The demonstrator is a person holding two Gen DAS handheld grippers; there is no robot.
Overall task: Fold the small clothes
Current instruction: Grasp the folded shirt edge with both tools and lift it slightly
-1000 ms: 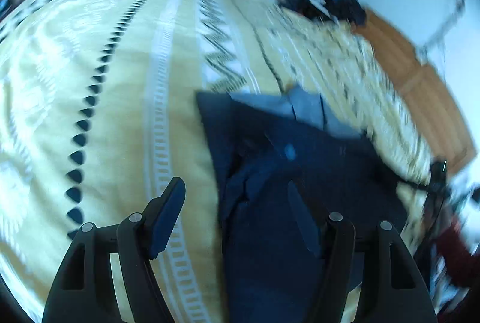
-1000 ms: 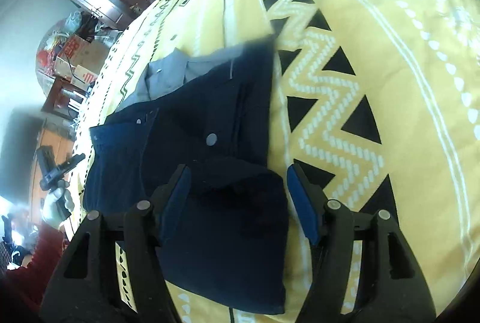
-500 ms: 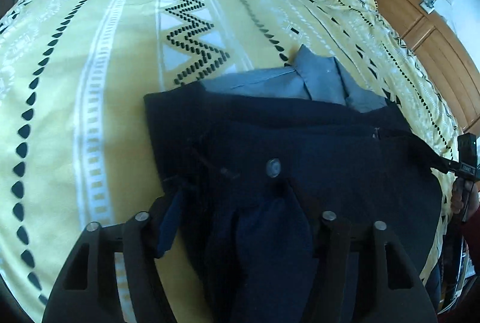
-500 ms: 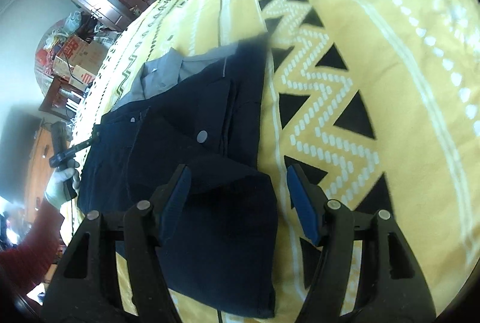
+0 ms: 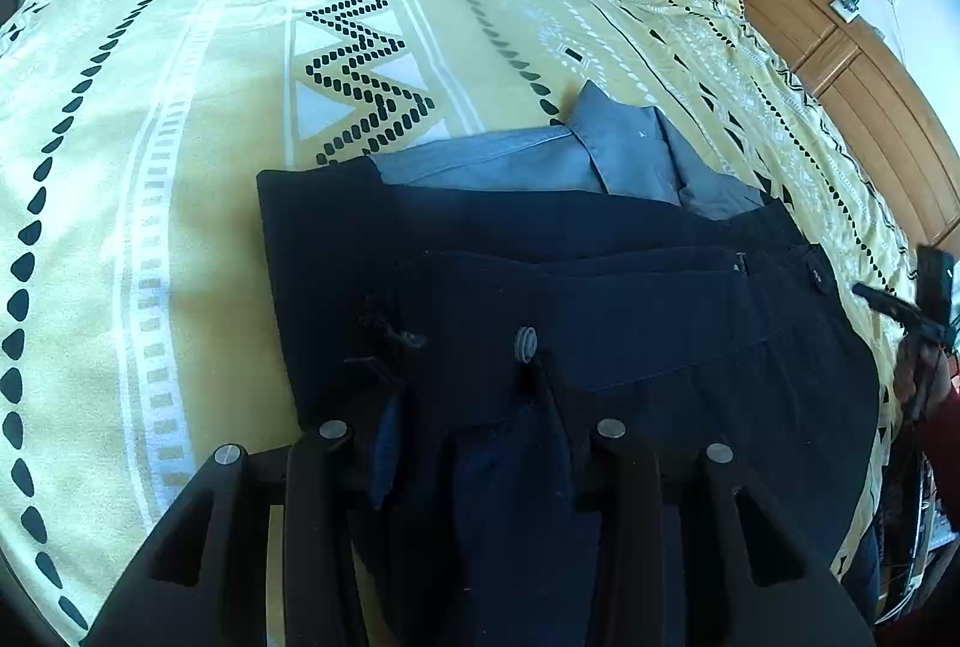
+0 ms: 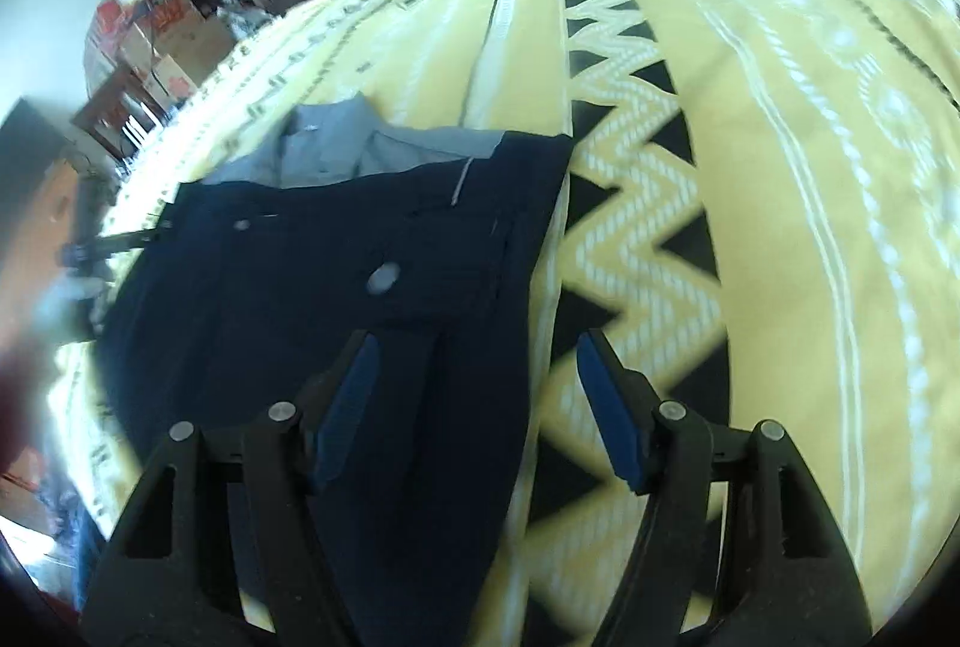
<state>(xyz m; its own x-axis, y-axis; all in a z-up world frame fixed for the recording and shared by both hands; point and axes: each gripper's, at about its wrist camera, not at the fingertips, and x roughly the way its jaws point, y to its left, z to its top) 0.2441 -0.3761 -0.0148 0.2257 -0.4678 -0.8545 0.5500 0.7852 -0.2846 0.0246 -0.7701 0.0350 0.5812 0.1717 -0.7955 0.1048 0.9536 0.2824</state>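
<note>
i see the dark navy garment [image 5: 600, 299] lying flat on the yellow patterned bedspread [image 5: 180, 107], over a grey shirt [image 5: 600, 155]. my left gripper [image 5: 474, 443] looks pinched on a navy fold, though the fabric hides one pad. my right gripper [image 6: 474, 407] hangs wide over the garment's edge.

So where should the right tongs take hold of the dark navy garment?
Probably the dark navy garment at its long side edge beside the open right tongs, coming in from the bedspread side. That edge lies flat and exposed, while the left tongs appear already shut on the near fold.
</note>
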